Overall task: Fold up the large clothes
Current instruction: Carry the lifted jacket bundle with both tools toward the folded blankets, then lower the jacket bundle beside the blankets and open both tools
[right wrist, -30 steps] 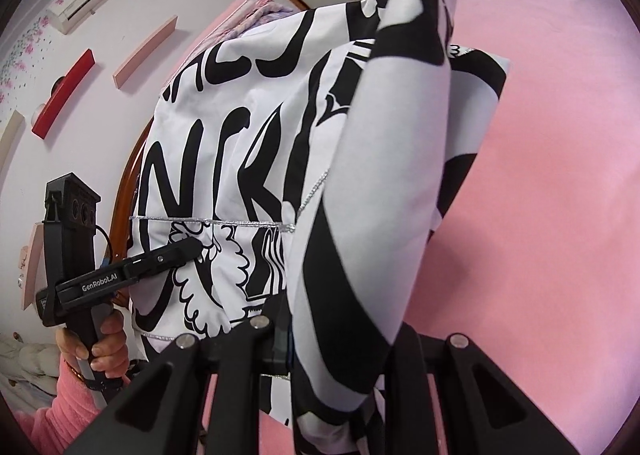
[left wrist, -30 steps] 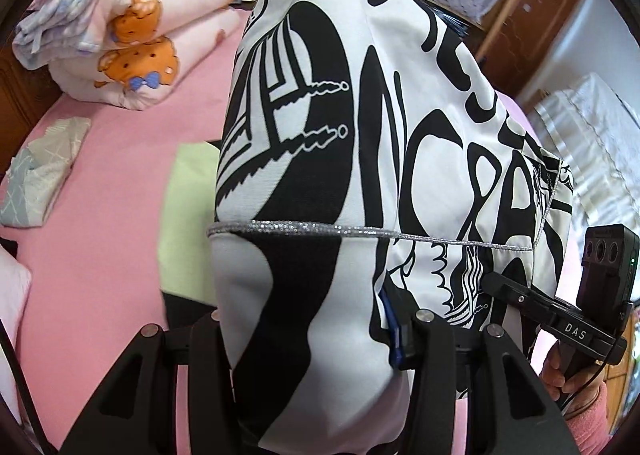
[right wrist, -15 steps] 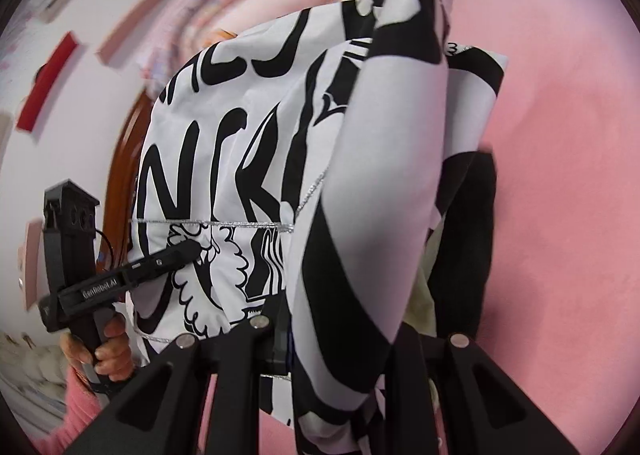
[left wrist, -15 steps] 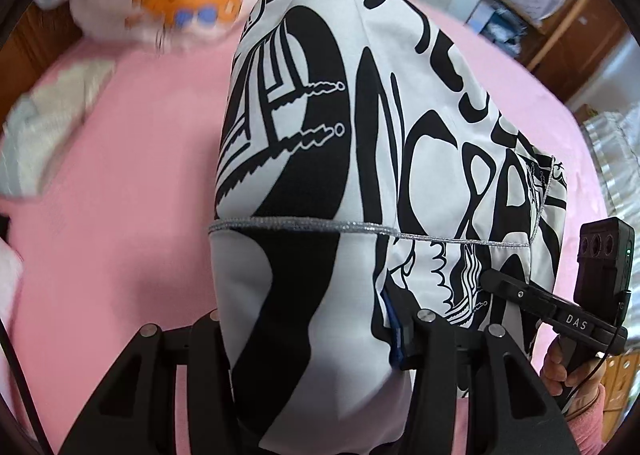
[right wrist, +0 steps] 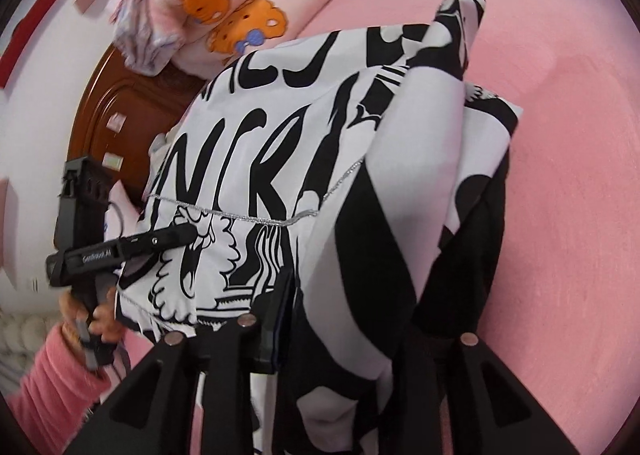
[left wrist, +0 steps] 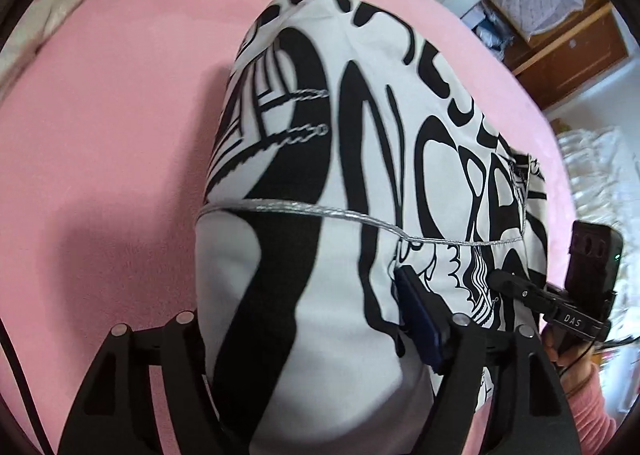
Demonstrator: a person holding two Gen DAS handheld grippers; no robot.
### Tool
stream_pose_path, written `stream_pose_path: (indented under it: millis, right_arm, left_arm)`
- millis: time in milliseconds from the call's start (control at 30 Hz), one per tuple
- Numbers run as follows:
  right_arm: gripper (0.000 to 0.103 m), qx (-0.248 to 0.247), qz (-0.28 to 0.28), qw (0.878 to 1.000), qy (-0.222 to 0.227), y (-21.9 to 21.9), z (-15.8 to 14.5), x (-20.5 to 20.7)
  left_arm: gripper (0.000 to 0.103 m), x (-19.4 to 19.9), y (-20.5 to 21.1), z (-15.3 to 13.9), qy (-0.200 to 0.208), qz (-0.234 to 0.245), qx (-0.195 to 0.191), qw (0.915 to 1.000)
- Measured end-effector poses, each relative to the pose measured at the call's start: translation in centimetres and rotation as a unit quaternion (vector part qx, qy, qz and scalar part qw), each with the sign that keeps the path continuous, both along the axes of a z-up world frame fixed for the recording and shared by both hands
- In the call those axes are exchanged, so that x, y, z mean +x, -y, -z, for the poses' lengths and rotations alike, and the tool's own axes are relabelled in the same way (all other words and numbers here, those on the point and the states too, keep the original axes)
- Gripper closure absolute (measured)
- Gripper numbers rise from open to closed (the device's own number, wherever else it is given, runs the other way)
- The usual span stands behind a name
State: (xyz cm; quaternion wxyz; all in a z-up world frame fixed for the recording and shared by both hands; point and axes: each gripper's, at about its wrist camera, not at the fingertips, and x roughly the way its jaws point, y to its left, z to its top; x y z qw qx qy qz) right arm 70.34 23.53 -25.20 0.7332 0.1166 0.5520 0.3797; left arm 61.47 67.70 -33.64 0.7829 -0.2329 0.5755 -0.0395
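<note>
A large black-and-white printed garment [left wrist: 320, 175] is draped over both grippers and rests on the pink bed [left wrist: 100, 135]. My left gripper [left wrist: 304, 307] has its jaws opening wide, with the thick fold of cloth lying loosely between them; its blue pad [left wrist: 416, 315] stands beside the fabric. Seen from the other side, the garment [right wrist: 280, 135] hangs across my right gripper [right wrist: 360, 303], whose jaws are opening with cloth between them. Each view shows the other gripper's tip against the fabric: the right gripper [left wrist: 516, 287] and the left gripper [right wrist: 172, 235].
A rolled cartoon-print blanket [right wrist: 224, 15] lies at the head of the bed by a wooden headboard [right wrist: 116, 115]. A pale cloth [left wrist: 40, 23] sits at the bed's left edge. A wooden wardrobe [left wrist: 572, 39] stands beyond. A hand in a pink sleeve [right wrist: 60, 367] holds the left gripper.
Both grippers have sunk toward the bed, bringing the garment down onto the pink sheet. The jaws of both have spread wider around the cloth.
</note>
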Motion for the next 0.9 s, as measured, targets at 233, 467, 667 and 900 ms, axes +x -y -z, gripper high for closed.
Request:
stream_pose_path:
  millis: [233,467,667,900]
  right_arm:
    - [0.068,-0.007,0.031,0.999,-0.003,-0.8,-0.9,0.6]
    - [0.066,-0.032,0.086,0.996,-0.007,1.4,-3.6,-0.5]
    - [0.058,-0.042,0.112,0.989,0.085,4.6,-9.1,-4.1]
    - [0.055,-0.033,0.106,0.990,0.087,7.7,-11.5,-8.9]
  left_arm:
    - [0.023,0.3,1.4,-1.2,0.017,-0.001,0.074,0.9971]
    - [0.023,-1.1,3.4,-6.5,0.057,-0.040,0.123,0.9899]
    - [0.023,-5.1,4.8,-9.2,0.066,-0.030,0.167,0.9833]
    - [0.021,-9.1,4.3,-8.1,0.034,-0.044,0.223,0.9732]
